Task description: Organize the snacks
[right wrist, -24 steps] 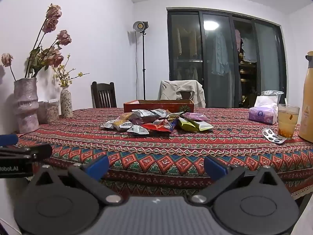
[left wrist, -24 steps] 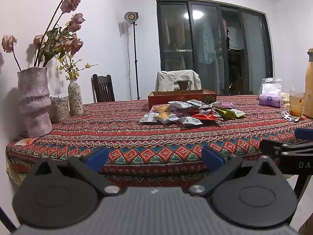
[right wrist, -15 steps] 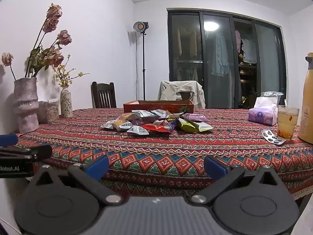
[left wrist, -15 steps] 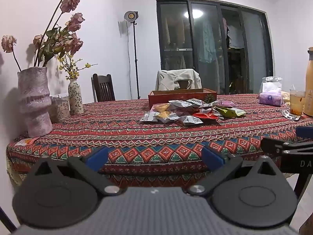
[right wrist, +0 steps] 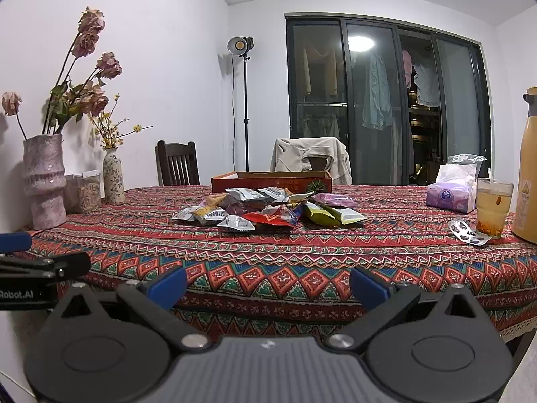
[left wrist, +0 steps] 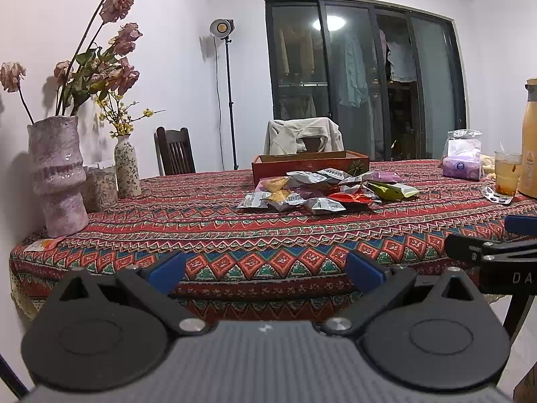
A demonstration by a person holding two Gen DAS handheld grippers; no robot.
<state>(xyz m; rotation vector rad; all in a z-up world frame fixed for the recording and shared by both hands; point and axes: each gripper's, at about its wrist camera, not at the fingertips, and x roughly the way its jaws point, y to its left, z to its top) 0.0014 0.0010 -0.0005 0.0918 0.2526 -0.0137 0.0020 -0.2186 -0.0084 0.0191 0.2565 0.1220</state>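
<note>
The left gripper (left wrist: pixel 265 273) is level, short of the table's near edge, its blue-tipped fingers (left wrist: pixel 166 271) spread wide with nothing between them; the right gripper (right wrist: pixel 268 280) sits beside it in the same pose, fingers (right wrist: pixel 367 287) likewise released and empty. In the right wrist view the left gripper's side pokes in at the left and reads "Robot.AI"; in the left wrist view the right one shows "DA". Beyond both sets of fingertips, well apart from them, the snack packets (left wrist: pixel 322 189) lie heaped mid-table, just in front of the red box (left wrist: pixel 310 164). Their print is too small to read. A broad band of bare patterned tablecloth (right wrist: pixel 302 252) lies between the fingers and the heap. Right of the fingertips stand a tissue pack (right wrist: pixel 451 194), a glass of tea (right wrist: pixel 493 206) and a tan thermos (right wrist: pixel 527 171).
</note>
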